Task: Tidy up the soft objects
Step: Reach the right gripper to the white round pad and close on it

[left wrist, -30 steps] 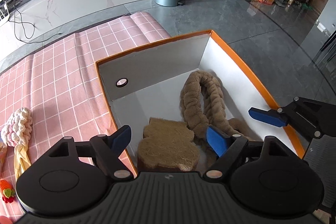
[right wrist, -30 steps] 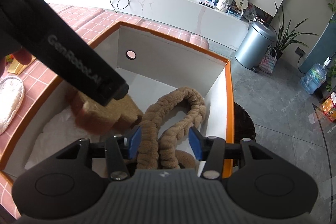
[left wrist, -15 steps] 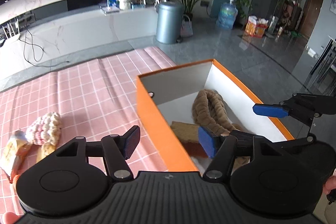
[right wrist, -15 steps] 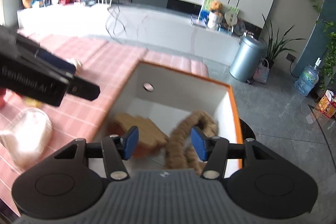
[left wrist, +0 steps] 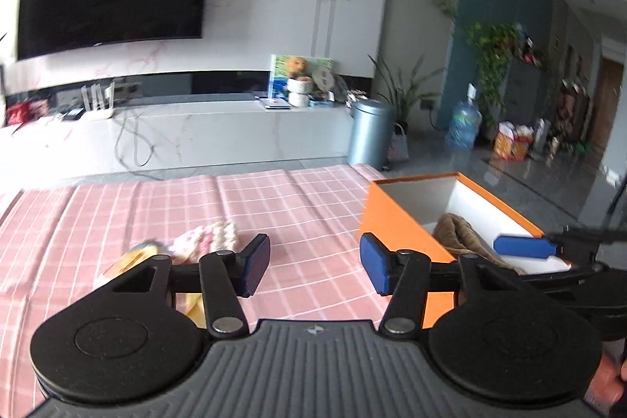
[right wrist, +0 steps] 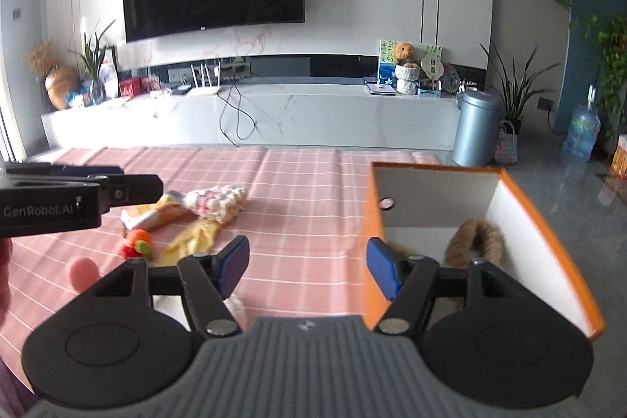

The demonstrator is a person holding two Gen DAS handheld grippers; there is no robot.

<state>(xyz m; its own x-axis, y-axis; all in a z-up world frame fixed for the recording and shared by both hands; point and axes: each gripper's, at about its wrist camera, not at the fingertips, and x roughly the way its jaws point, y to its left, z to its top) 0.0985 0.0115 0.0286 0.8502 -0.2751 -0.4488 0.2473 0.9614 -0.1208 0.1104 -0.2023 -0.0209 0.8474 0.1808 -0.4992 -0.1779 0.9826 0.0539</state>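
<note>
Two grippers, left gripper [left wrist: 315, 271] & right gripper [right wrist: 307, 269], jaws released, empty; brown plush rope [right wrist: 476, 237] in orange box [right wrist: 548, 222], pink-white knit toy [right wrist: 217, 200] + others left on counter [right wrist: 305, 206].

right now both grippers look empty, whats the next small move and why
Probably swing the left gripper left and down toward the pink-and-white knitted toy. Both grippers are open and hold nothing, the brown rope is already in the orange box, and the knitted toy lies loose on the pink checked cloth, on the left gripper's side.
</note>
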